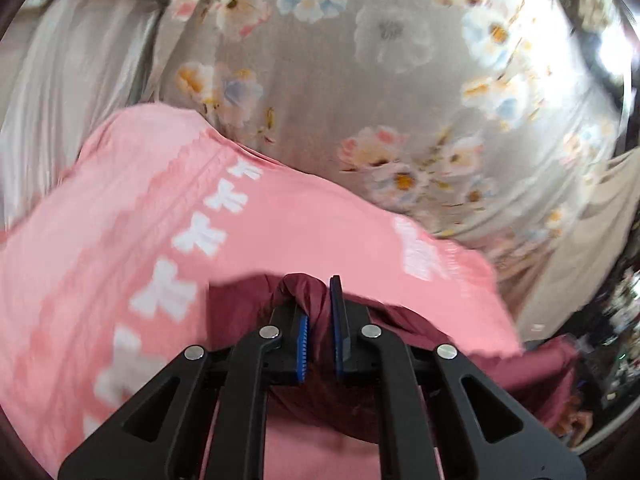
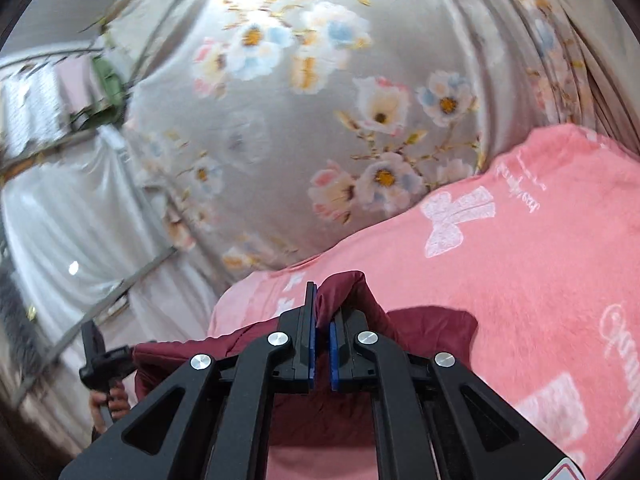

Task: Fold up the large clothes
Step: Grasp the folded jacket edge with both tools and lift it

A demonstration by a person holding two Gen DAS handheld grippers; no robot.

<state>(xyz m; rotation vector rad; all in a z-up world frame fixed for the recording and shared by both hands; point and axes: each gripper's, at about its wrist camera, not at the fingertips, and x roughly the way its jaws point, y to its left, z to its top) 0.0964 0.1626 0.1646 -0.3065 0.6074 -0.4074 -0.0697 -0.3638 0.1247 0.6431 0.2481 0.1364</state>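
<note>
A dark maroon garment (image 1: 404, 320) hangs held up between both grippers over a pink blanket (image 1: 120, 240) with white bow prints. My left gripper (image 1: 320, 300) is shut on a bunched edge of the maroon cloth. My right gripper (image 2: 322, 304) is shut on another bunched edge of the same garment (image 2: 424, 320), which drapes below and to the left. The left gripper (image 2: 104, 360) also shows at the lower left of the right wrist view, with the hand holding it.
The pink blanket (image 2: 540, 260) lies on a bed with a grey floral sheet (image 1: 320, 100) (image 2: 280, 140). Pale curtains (image 2: 60, 220) and a metal rail hang to the left in the right wrist view. Dark clutter (image 1: 616, 320) stands at the right edge.
</note>
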